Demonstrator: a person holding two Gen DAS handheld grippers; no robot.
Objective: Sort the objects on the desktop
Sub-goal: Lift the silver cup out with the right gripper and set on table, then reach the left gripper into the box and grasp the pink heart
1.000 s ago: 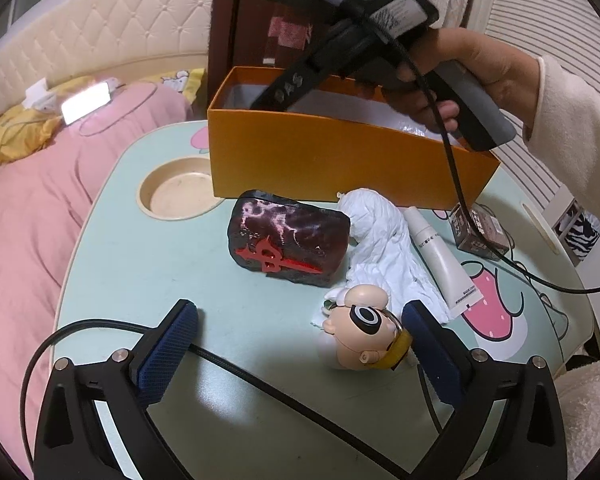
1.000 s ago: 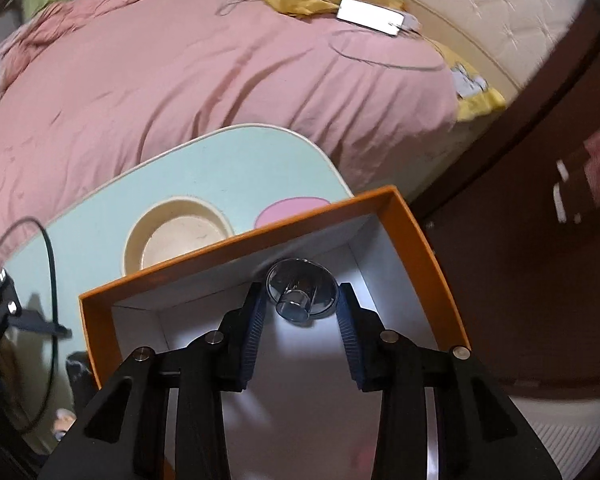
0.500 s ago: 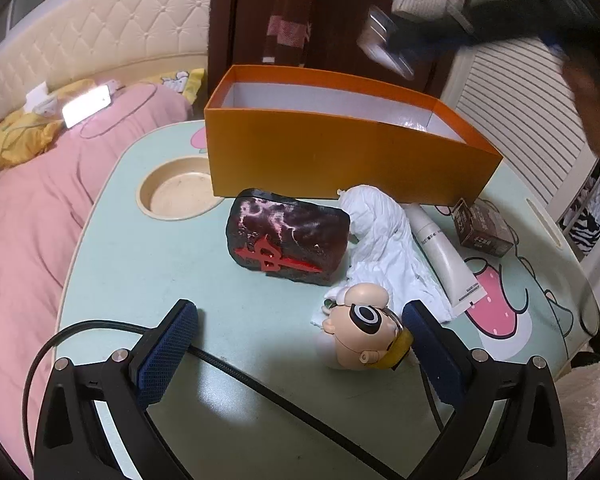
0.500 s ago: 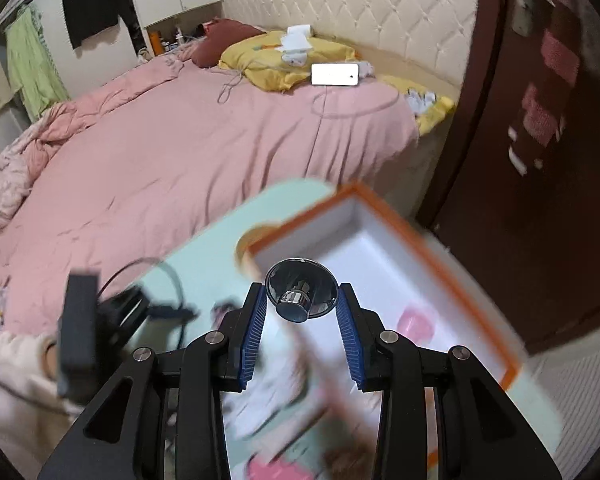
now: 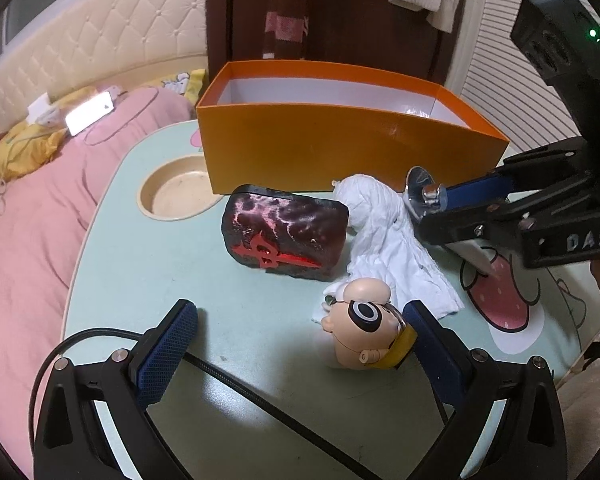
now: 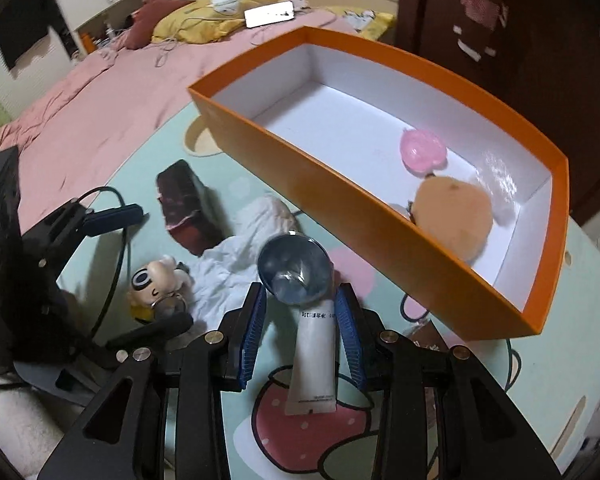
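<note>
An orange box [image 5: 340, 152] stands at the back of the mint table; in the right wrist view [image 6: 380, 216] it holds a pink item [image 6: 422, 148] and a tan round item [image 6: 452, 208]. My right gripper [image 6: 300, 312] is open, low over a white tube [image 6: 314, 360] lying between its fingers; a small mirror disc [image 6: 294, 270] sits at its tips. My left gripper [image 5: 296, 340] is open, with a cartoon head figure [image 5: 364, 332] by its right finger. A dark red block [image 5: 284, 232] and white cloth [image 5: 392, 240] lie between.
A round cup recess [image 5: 176, 196] is sunk in the table's back left. A pink bed [image 5: 24, 220] lies beyond the left edge. A black cable [image 5: 260, 392] crosses the table near the left gripper. A dark door stands behind the box.
My right gripper has swung from above the box down to the table's right side, over the white tube, and its jaws have widened. The left gripper has stayed still.
</note>
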